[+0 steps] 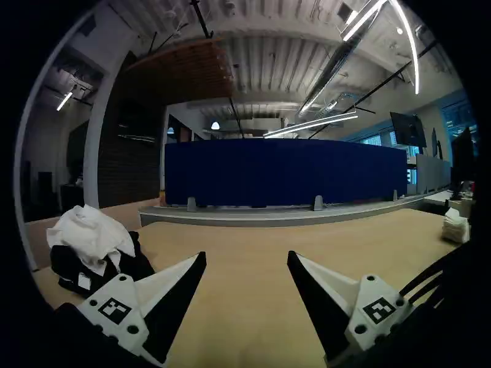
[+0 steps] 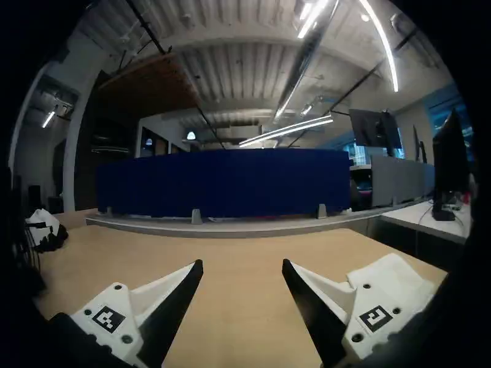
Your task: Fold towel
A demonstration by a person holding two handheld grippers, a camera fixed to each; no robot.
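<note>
Both grippers hover low over the pale wooden table (image 1: 264, 236), pointing toward the blue partition (image 1: 282, 172) at its far edge, and neither holds anything. The left gripper (image 1: 245, 254) has its 2 fingers spread wide with bare tabletop between them, and the right gripper (image 2: 240, 262) is just as wide and just as empty. The towel (image 1: 92, 236) lies crumpled in a white heap off to the left gripper's left side, resting on top of a black bundle (image 1: 67, 260) near the table's edge. In the right gripper view it is a small white lump (image 2: 42, 222) far to the left. A stack of folded white cloths (image 1: 455, 226) sits at the far right edge of the table, well apart from the heap. A monitor (image 2: 447, 165) stands on the neighbouring desk. From where things lie, I'd say the folding hasn't begun and the step in hand is fetching the towel. The left gripper is the nearer 1, so it seems the natural choice to swing over. It should pinch a loose outer edge or corner rather than the thick middle of the heap, taking only white cloth so the black bundle underneath isn't dragged along. The towel wants lifting clear and carrying to the open middle of the table. There the right gripper can take a 2nd corner and the 2 can pull it flat before any crease is made. How the corners lie inside the crumple I cannot tell from here.
</note>
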